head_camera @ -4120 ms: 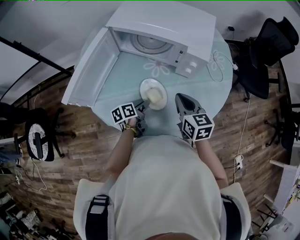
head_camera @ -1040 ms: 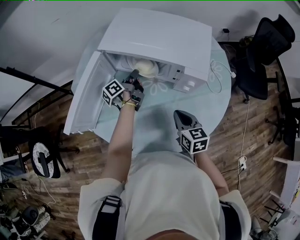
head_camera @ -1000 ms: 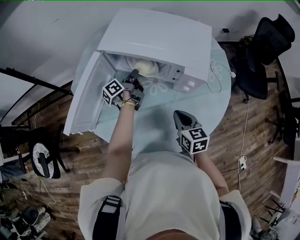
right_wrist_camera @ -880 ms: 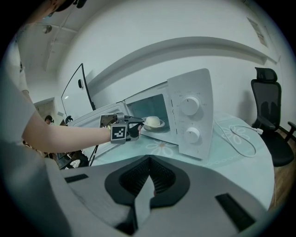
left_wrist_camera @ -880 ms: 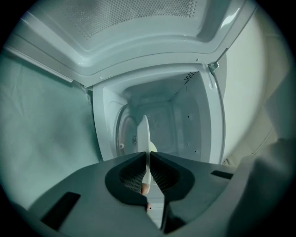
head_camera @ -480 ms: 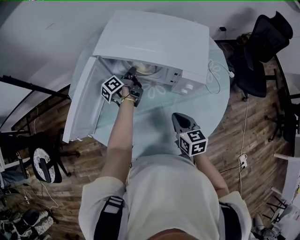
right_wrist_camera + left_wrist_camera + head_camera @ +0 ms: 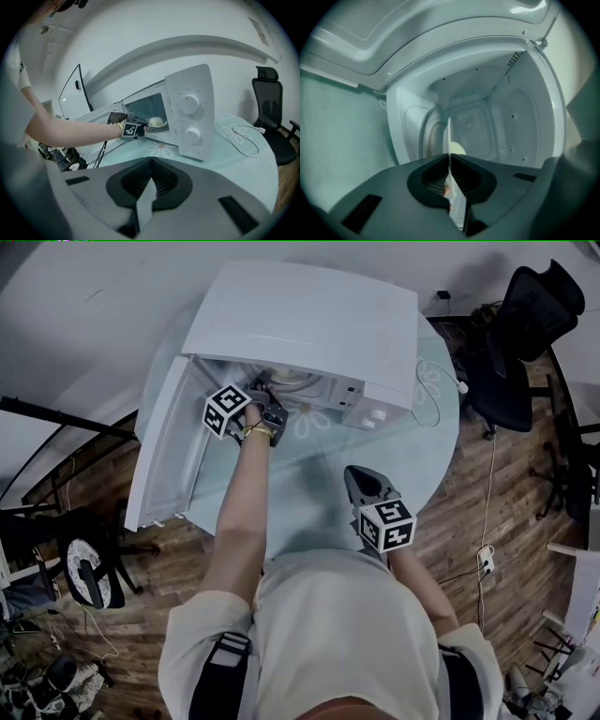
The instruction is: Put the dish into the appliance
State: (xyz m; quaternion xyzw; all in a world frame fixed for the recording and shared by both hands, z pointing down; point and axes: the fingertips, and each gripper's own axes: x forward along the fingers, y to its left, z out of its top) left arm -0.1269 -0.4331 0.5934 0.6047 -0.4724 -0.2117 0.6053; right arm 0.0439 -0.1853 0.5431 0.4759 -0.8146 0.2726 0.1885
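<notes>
A white microwave [image 7: 309,315] stands at the back of the round glass table [image 7: 319,474], its door [image 7: 164,451] swung open to the left. My left gripper [image 7: 265,382] reaches into the cavity, shut on the rim of a white plate [image 7: 298,381] that carries a pale bun. In the left gripper view the plate [image 7: 449,136] shows edge-on between the closed jaws of the left gripper [image 7: 450,159], with the bun [image 7: 458,149] just beyond. In the right gripper view the plate [image 7: 157,123] sits low in the opening. My right gripper [image 7: 361,479] hovers over the table's near side, shut and empty.
The open door juts out past the table's left edge. A white cable [image 7: 431,381] lies looped on the table right of the microwave. A black office chair [image 7: 525,343] stands at the right. Wooden floor surrounds the table.
My left gripper has carried the plate from the middle of the table up to the microwave and, over the last second, deeper into the cavity. The right gripper has barely moved.
</notes>
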